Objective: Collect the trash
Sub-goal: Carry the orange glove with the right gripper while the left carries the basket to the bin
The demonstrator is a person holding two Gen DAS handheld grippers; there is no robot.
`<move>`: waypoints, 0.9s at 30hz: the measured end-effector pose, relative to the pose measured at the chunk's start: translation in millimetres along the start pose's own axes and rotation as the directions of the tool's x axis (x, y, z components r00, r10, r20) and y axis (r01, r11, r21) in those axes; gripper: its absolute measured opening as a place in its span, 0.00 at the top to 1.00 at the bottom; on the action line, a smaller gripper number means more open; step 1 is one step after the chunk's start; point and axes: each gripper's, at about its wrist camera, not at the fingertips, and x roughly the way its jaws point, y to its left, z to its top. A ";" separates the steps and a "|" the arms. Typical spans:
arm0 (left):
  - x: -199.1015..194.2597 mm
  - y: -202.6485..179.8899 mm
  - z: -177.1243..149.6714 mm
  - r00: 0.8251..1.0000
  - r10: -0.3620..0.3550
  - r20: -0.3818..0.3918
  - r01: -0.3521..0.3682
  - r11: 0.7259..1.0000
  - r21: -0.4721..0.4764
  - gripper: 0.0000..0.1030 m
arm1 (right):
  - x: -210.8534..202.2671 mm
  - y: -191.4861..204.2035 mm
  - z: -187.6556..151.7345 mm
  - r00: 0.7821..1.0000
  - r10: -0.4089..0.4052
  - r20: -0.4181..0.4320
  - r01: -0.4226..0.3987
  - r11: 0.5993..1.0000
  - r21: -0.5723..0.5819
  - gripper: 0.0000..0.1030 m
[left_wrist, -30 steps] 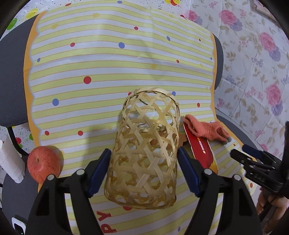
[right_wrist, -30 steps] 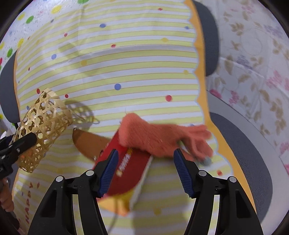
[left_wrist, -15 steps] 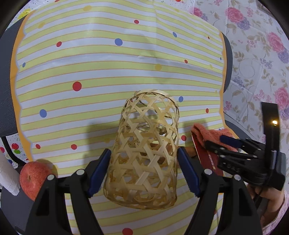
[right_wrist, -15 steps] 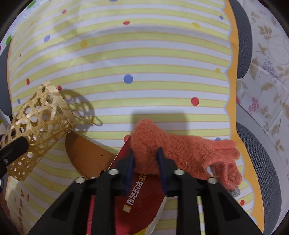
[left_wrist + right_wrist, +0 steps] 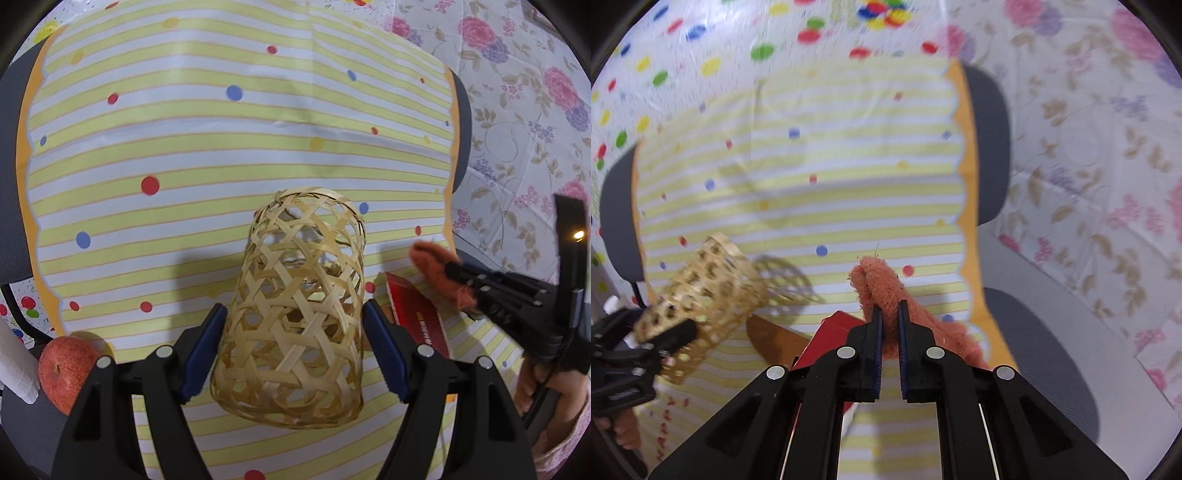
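Note:
My left gripper (image 5: 293, 332) is shut on a woven bamboo basket (image 5: 295, 314), holding it tilted above the striped cloth with its mouth pointing away. The same basket (image 5: 705, 295) shows at the left of the right wrist view. My right gripper (image 5: 889, 314) is shut on an orange knit glove (image 5: 881, 288) and holds it lifted; the glove's fingers trail down behind the jaws. In the left wrist view the glove (image 5: 432, 262) hangs from the right gripper (image 5: 465, 280) just right of the basket. A red packet (image 5: 415, 310) lies flat on the cloth below it.
A red apple (image 5: 66, 365) rests at the cloth's left edge beside a white paper roll (image 5: 14, 362). A brown curved piece (image 5: 772, 336) lies by the red packet (image 5: 831, 332). The yellow striped cloth (image 5: 221, 147) covers a dark chair seat; floral fabric (image 5: 517, 110) lies to the right.
My right gripper closed on the orange glove and raised it off the red packet. The left gripper kept holding the basket, which barely shifted.

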 end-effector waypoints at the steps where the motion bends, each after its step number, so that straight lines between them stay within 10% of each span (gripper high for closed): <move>1: -3.7 -2.7 -0.4 1.000 -0.005 0.005 0.005 1.000 0.004 0.29 | -10.9 -0.7 -0.7 1.000 -0.003 0.013 0.003 1.000 0.002 0.92; 15: -60.3 -86.0 -25.7 0.985 -0.168 0.047 0.163 0.981 0.106 0.29 | -117.0 -41.5 -65.7 0.999 -0.024 0.032 0.020 0.993 0.120 0.92; 27: -90.5 -164.7 -87.5 0.947 -0.322 -0.001 0.314 0.923 0.222 0.29 | -215.0 -76.6 -146.5 0.980 -0.201 0.011 0.194 0.956 0.219 0.92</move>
